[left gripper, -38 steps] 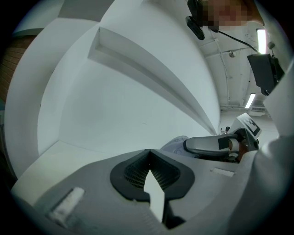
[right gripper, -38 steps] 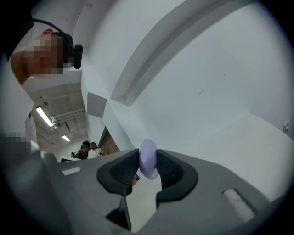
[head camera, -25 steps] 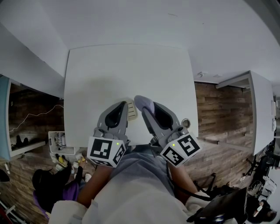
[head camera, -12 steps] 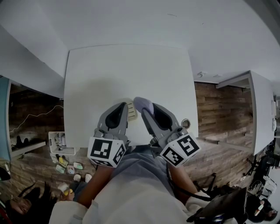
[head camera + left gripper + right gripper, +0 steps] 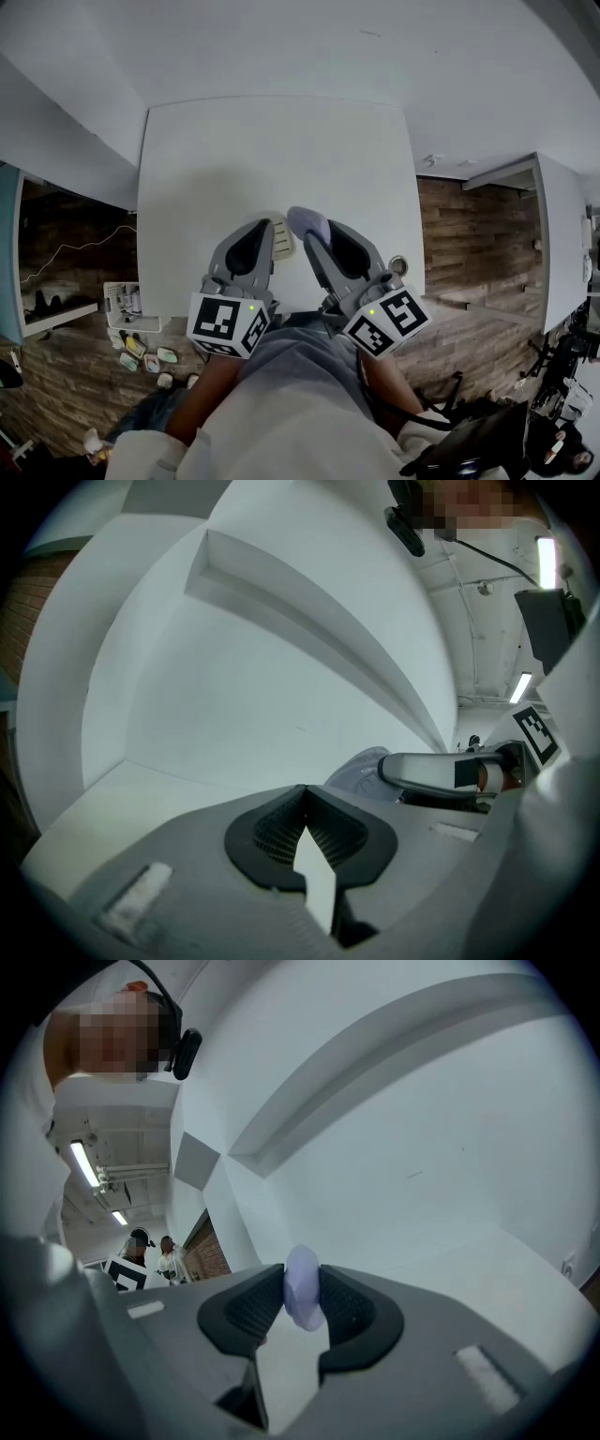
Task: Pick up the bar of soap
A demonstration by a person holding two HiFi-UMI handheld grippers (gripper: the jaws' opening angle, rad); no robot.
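One white desk (image 5: 272,150), backed by a white wall (image 5: 281,47) along its far edge, with the left and right edges dropping to plank-patterned floor (image 5: 469,234). Broad open surface from the middle out to both far corners, and room to either side of the tools.

Two tongs, one bar of soap. Both tools over the near edge, side by side and close together, tips toward the far edge, tilted only slightly downward, marker cubes nearest the person.

Left tongs (image 5: 279,236) closed, ribbed pads meeting at the tips, nothing between them. Right tongs (image 5: 302,1305) partly apart and clamped on the pale lavender bar of soap (image 5: 302,1296), pads pressing its two flat sides, its top poking past the tips. Soap over the near middle of the desk, just beside the left tips; cannot tell whether lifted off the surface.
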